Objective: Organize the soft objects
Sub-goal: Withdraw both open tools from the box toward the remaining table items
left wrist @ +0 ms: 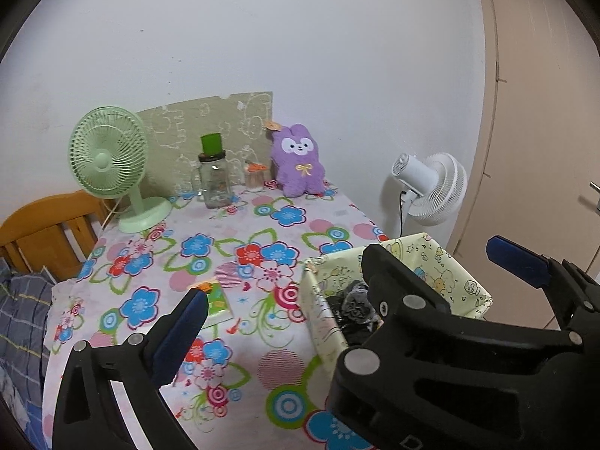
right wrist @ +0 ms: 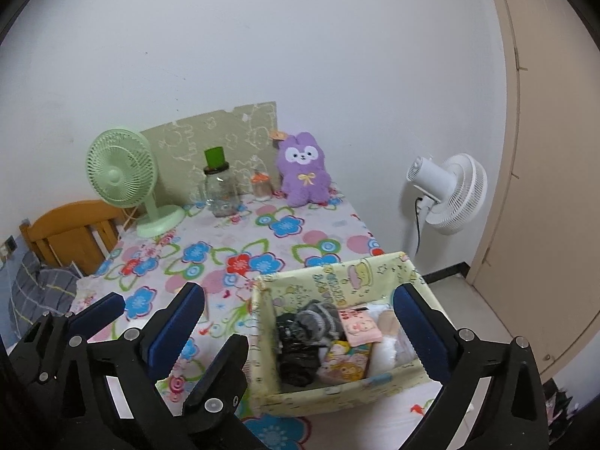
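Both grippers, left gripper (left wrist: pixel 356 285) and right gripper (right wrist: pixel 300 311), hang spread wide and empty over the fabric bin (right wrist: pixel 330 273), already stuffed with socks and pouches, while the purple plush bunny (right wrist: pixel 304 168) sits unsorted at the table's (right wrist: pixel 262 240) far edge.

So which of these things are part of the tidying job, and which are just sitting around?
Part of the job:
- fabric bin with soft items inside
- rolled grey sock in it
- purple plush bunny, possibly next
- both grippers, open and empty: left, right

Just lying about:
- green fan
- white fan
- glass jar
- small green packet
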### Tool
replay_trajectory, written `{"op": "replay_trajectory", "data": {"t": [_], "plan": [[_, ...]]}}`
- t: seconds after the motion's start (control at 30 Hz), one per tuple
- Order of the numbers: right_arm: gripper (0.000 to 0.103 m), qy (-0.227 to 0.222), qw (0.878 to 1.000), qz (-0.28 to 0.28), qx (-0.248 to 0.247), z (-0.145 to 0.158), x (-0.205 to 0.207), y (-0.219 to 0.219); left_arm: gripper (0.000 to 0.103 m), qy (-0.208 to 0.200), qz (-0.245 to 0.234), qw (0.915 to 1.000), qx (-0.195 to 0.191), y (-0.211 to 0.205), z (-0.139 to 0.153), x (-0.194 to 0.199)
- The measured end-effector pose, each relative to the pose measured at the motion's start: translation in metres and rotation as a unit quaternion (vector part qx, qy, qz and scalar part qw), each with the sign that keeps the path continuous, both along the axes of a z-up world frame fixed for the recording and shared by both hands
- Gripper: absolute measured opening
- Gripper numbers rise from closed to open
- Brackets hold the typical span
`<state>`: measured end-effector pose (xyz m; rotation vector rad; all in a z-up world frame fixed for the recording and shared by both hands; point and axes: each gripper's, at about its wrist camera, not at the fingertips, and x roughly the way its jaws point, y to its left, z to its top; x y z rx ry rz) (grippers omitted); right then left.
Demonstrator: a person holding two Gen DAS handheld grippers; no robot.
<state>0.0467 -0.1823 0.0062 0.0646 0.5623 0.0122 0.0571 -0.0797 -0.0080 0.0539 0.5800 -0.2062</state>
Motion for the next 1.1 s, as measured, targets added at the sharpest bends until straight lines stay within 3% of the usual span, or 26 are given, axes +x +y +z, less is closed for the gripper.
{"op": "replay_trajectory", "data": {"t": [0.6,1.1], "plan": [[0.103,-0.001,0.998,0.056,0.002,-0.002,-0.007,0.068,0.103,-0.017,0.045,0.9988,0.003,0.068,0.0,-0.016],[0.103,0.026,0.996,0.082,-0.002,-0.026,0.02,0.112,0.101,0.005,0.082,0.9966,0.007,0.107,-0.022,0.006]]}}
